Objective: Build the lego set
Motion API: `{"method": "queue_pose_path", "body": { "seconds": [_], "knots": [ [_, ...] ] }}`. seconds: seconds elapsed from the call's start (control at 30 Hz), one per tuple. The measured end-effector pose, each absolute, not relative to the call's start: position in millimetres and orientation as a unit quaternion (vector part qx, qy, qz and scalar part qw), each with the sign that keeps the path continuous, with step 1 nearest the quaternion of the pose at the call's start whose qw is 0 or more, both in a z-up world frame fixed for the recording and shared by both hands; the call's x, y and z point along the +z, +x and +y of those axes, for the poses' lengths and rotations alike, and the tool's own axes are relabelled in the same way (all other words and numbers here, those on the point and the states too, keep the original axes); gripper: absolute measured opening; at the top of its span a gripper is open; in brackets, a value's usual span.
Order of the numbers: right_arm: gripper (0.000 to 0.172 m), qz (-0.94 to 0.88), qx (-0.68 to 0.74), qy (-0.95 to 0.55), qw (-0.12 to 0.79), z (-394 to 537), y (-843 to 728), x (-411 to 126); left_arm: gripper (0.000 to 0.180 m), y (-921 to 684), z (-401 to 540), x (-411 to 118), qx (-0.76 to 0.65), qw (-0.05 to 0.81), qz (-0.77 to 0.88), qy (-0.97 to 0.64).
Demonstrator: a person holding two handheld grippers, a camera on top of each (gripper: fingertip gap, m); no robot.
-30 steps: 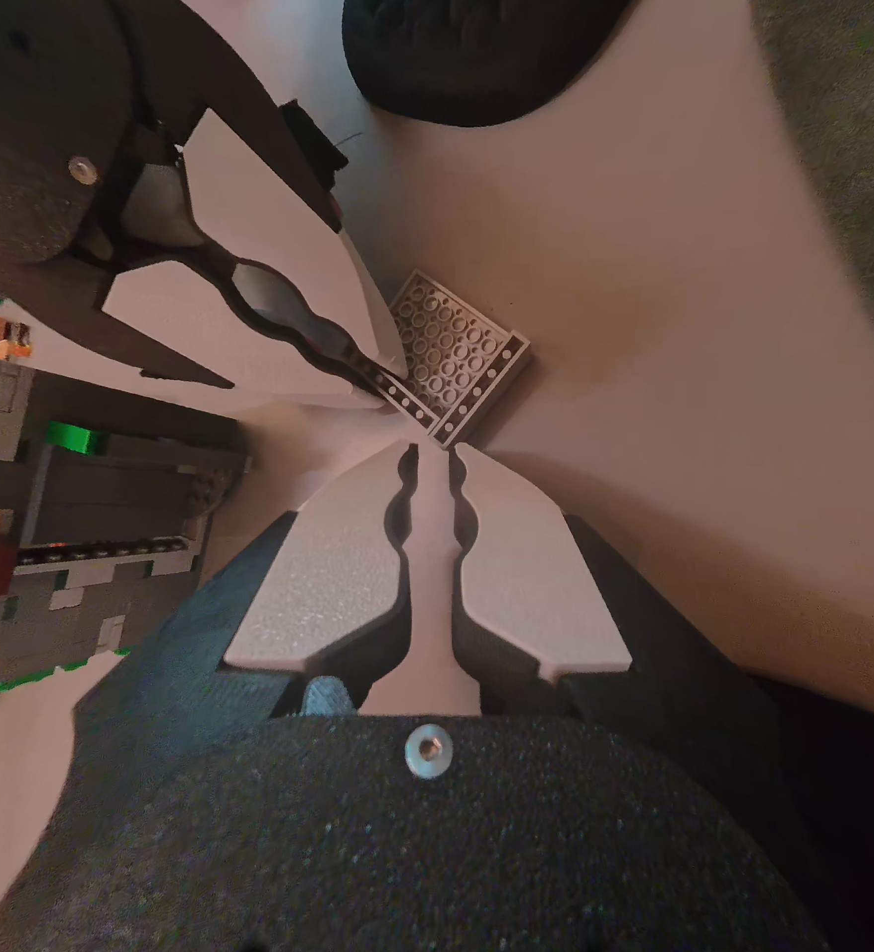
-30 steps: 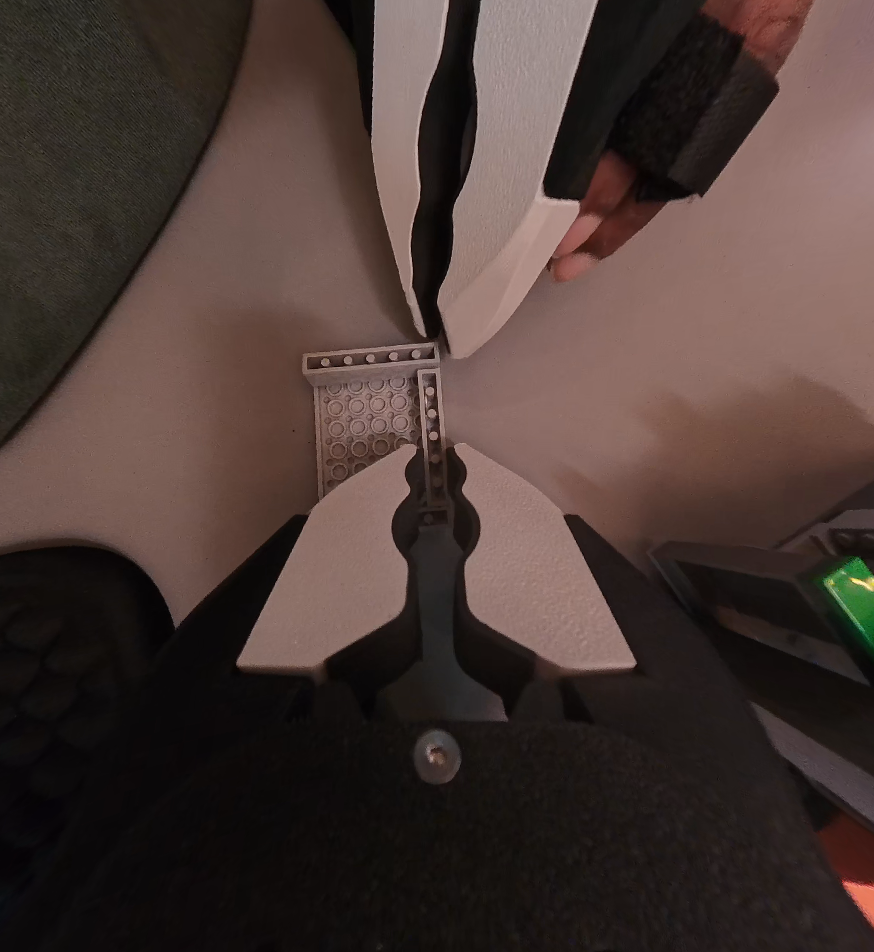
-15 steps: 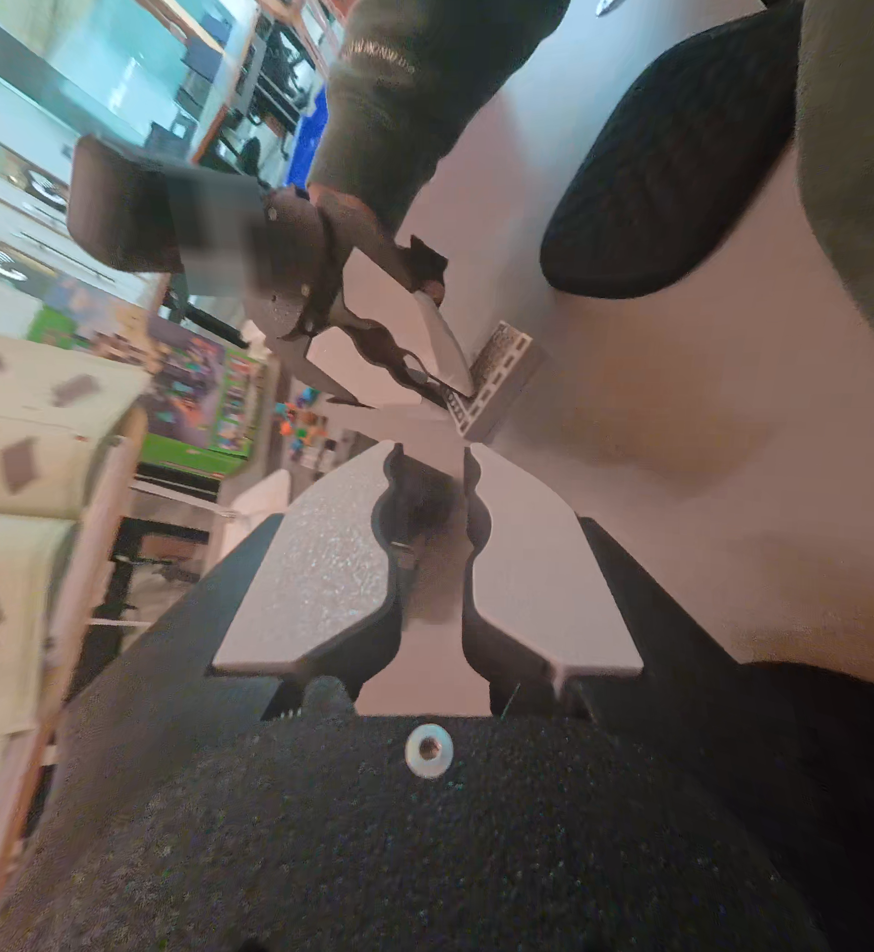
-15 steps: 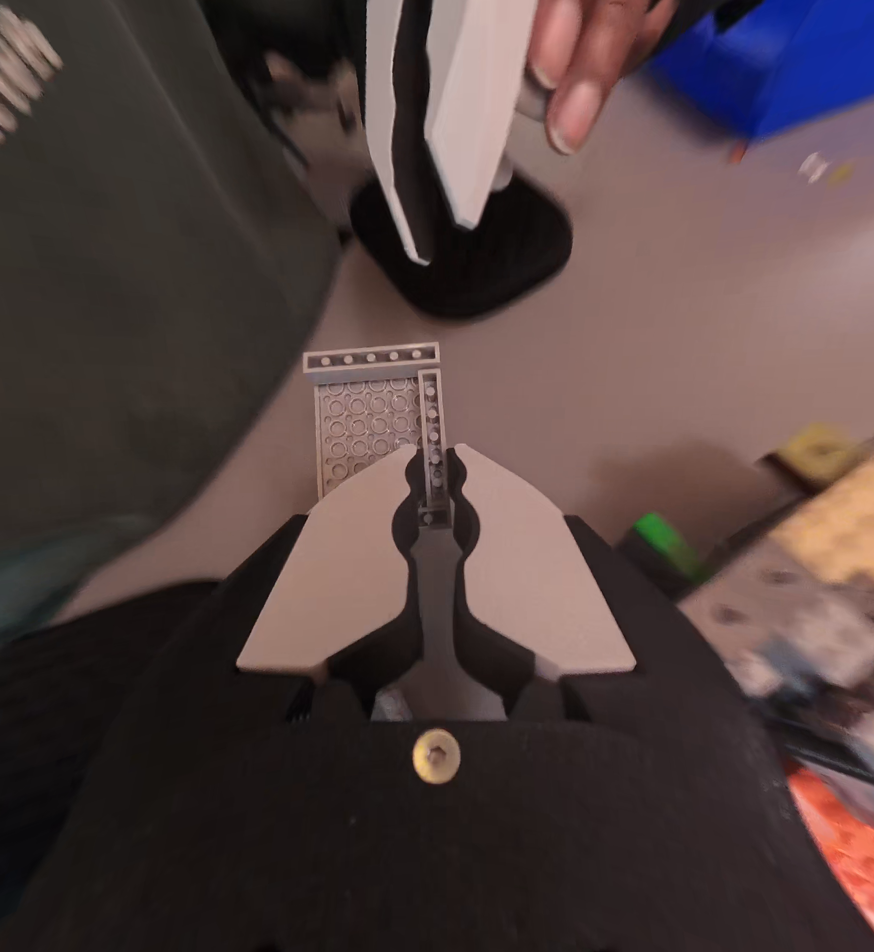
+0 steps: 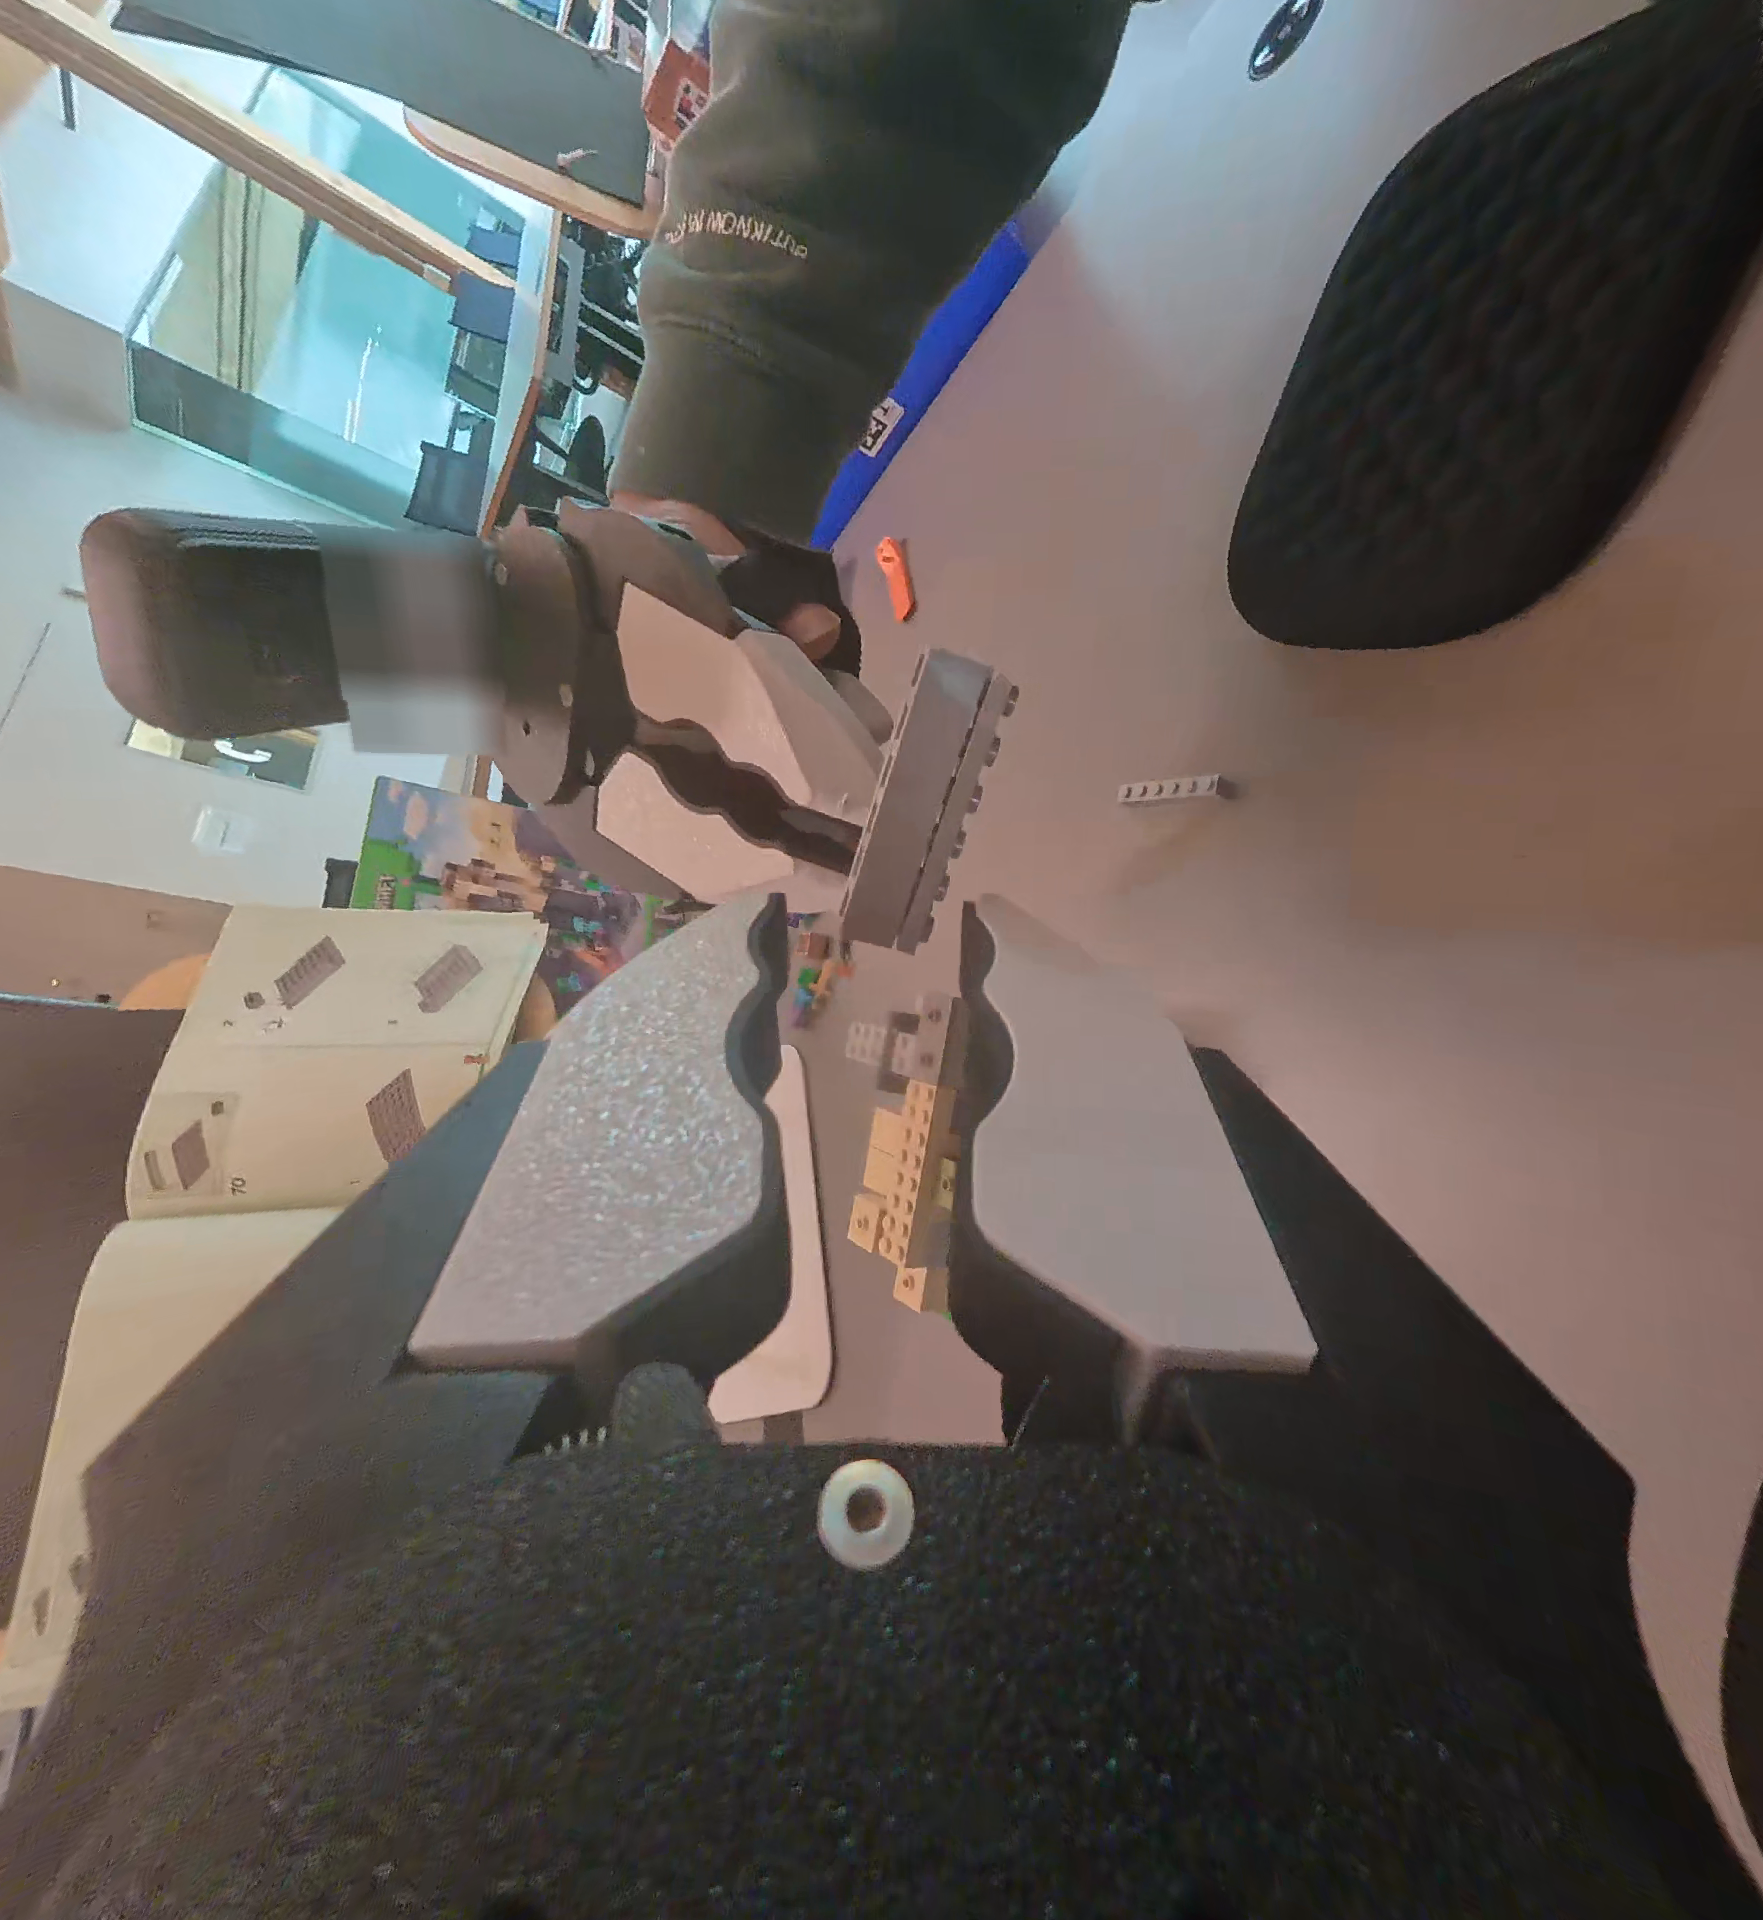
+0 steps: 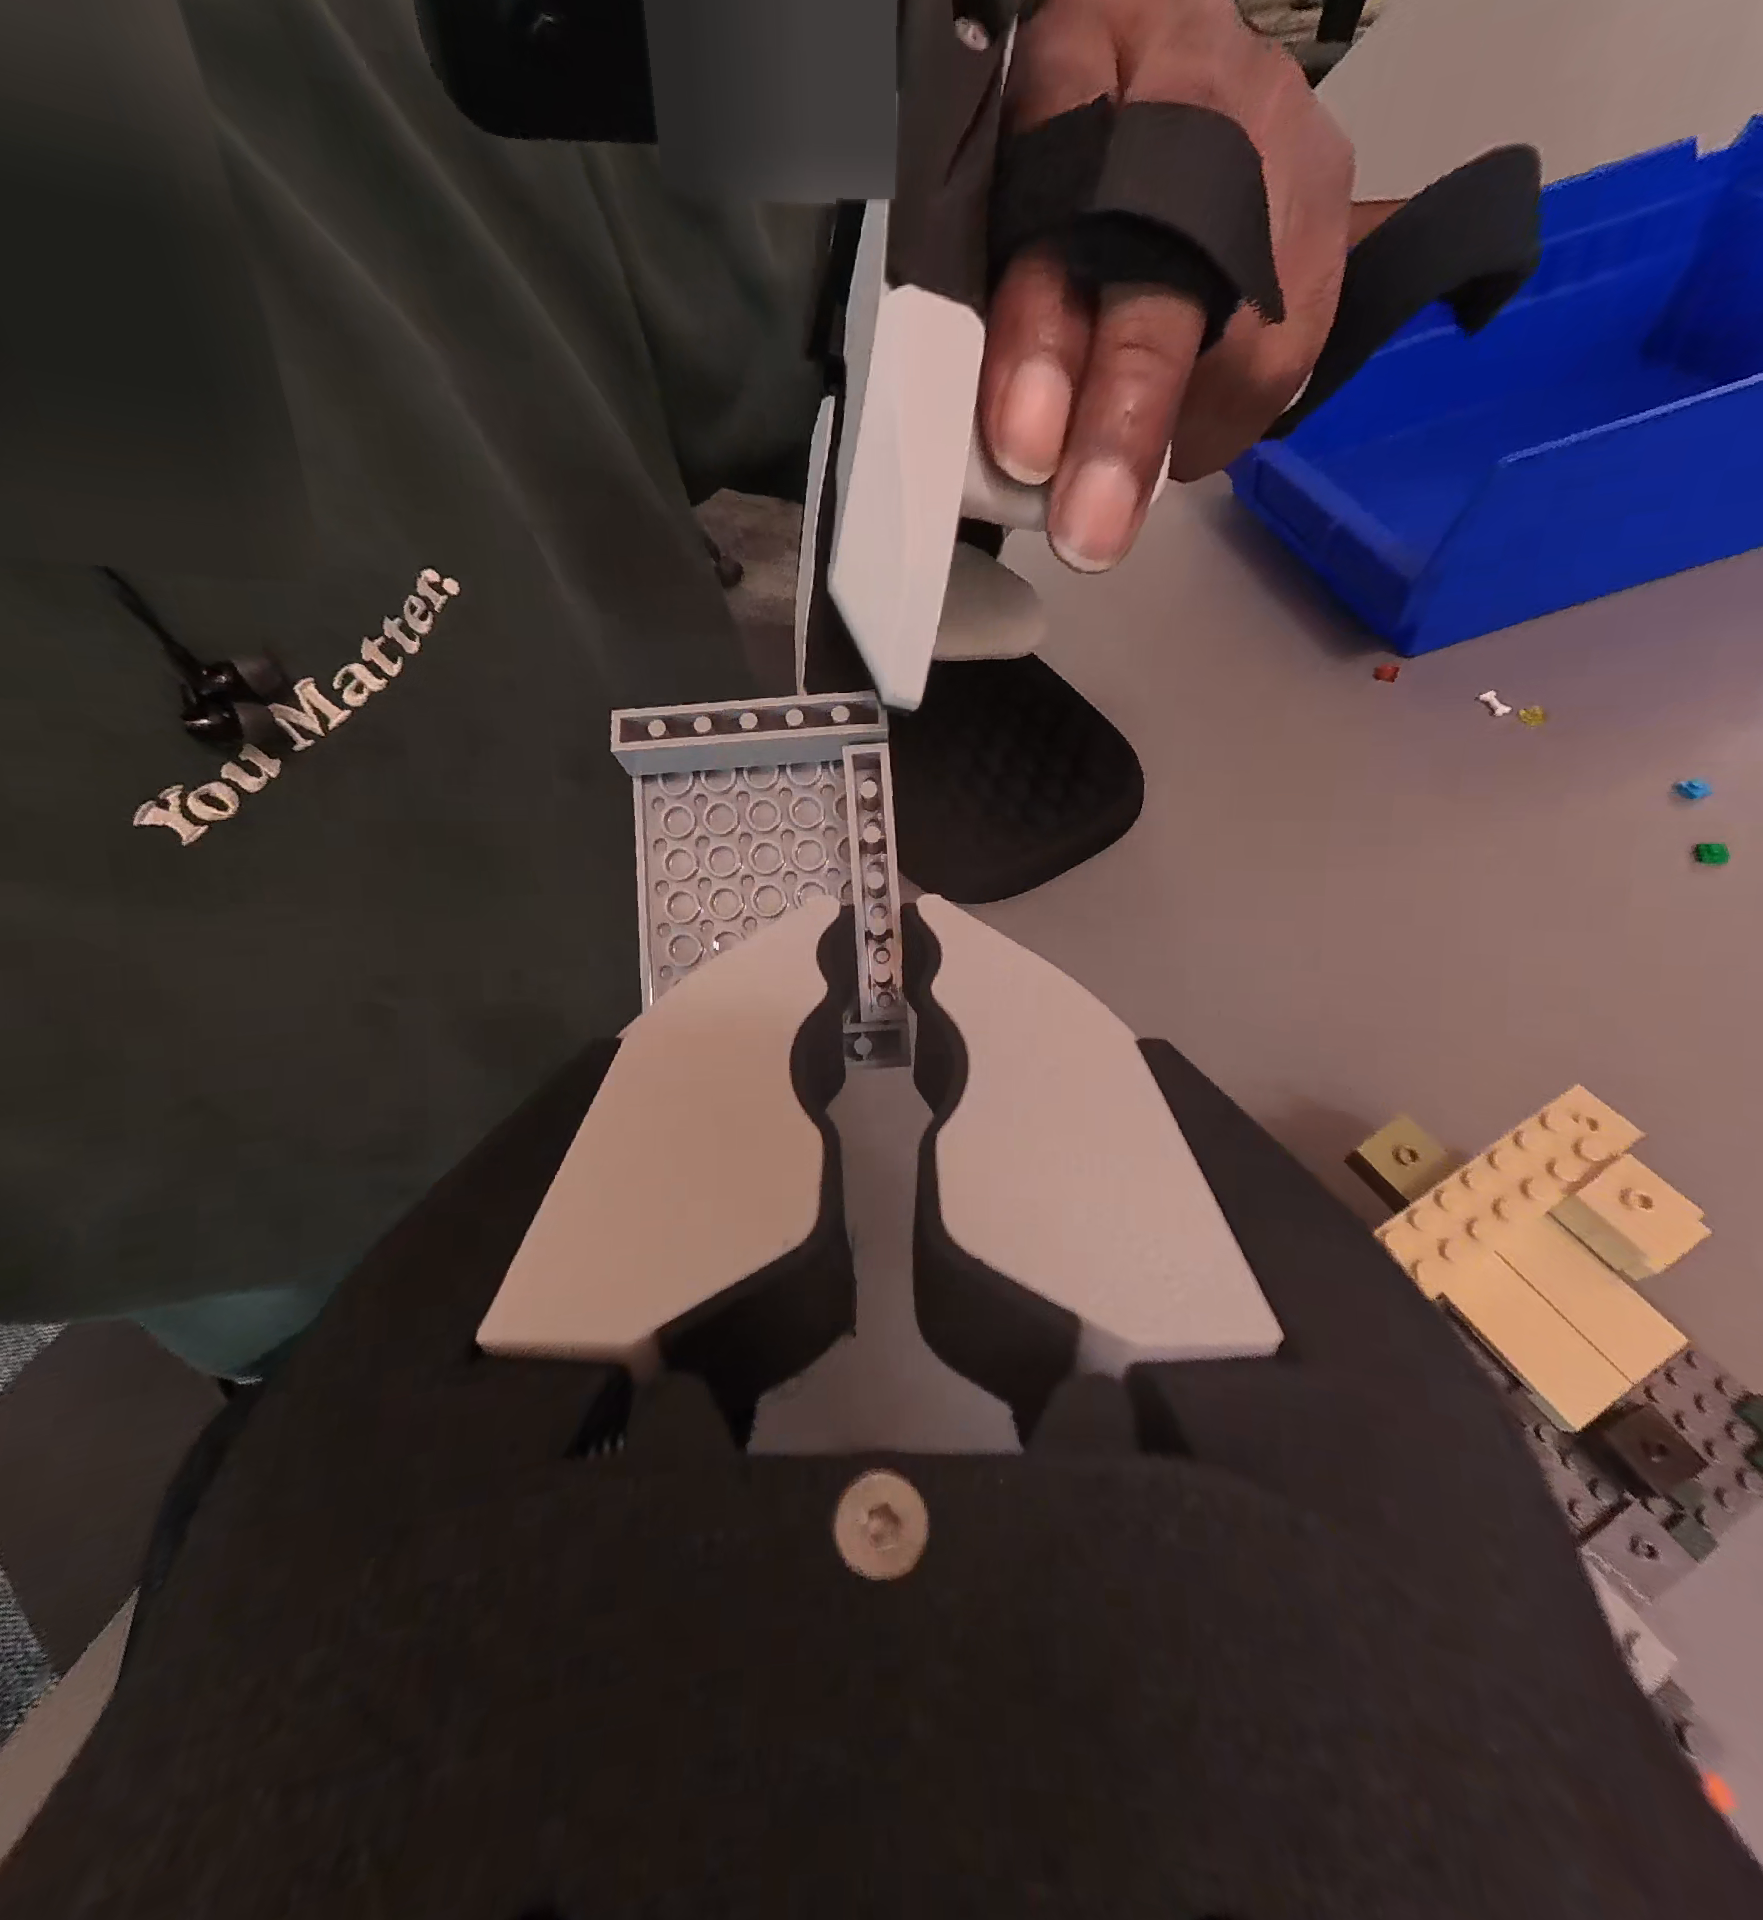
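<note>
Moved: left tool (image 5: pixel 866 914) has drawn back from the grey brick plate assembly (image 6: pixel 752 852), jaws widened, empty.
Right tool (image 6: pixel 879 914): narrow, clamping the assembly's edge strip, lifted above the table (image 6: pixel 1376 935).

Open table (image 6: pixel 1324 831) lies between the blue bin (image 6: pixel 1583 416) and the tan-and-grey brick build (image 6: pixel 1542 1278), dotted only with tiny loose pieces (image 6: pixel 1703 821). A black pad (image 6: pixel 1012 821) and the person's torso (image 6: pixel 233 520) block the near side.

Blue bin (image 6: pixel 1542 416), open instruction booklet (image 5: pixel 337 1049)
</note>
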State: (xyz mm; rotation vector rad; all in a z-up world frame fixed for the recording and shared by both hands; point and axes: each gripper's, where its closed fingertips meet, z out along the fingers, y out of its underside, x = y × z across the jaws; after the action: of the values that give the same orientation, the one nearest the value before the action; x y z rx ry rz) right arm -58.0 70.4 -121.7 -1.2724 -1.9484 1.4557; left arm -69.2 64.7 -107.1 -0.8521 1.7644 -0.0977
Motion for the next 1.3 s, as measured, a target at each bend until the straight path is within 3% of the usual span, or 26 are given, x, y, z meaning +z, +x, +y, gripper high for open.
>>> {"method": "queue_pose_path", "body": {
  "seconds": [0.27, 1.2, 1.3],
  "knots": [
    [0.008, -0.693, 0.522, -0.459, 0.192, 67.0, -56.8, -123.0, 0.018, -66.7, 59.9, -110.4, -0.029, 0.544, 0.764, -0.346],
    [0.009, -0.66, 0.581, -0.461, 0.118, 37.1, -58.8, -139.5, 0.016, -67.3, 32.4, -127.6, -0.088, 0.485, 0.798, -0.346],
    [0.021, -0.655, 0.583, -0.465, 0.12, 37.9, -60.3, -140.9, 0.016, -67.2, 30.5, -127.0, -0.109, 0.49, 0.79, -0.353]
  ]
}}
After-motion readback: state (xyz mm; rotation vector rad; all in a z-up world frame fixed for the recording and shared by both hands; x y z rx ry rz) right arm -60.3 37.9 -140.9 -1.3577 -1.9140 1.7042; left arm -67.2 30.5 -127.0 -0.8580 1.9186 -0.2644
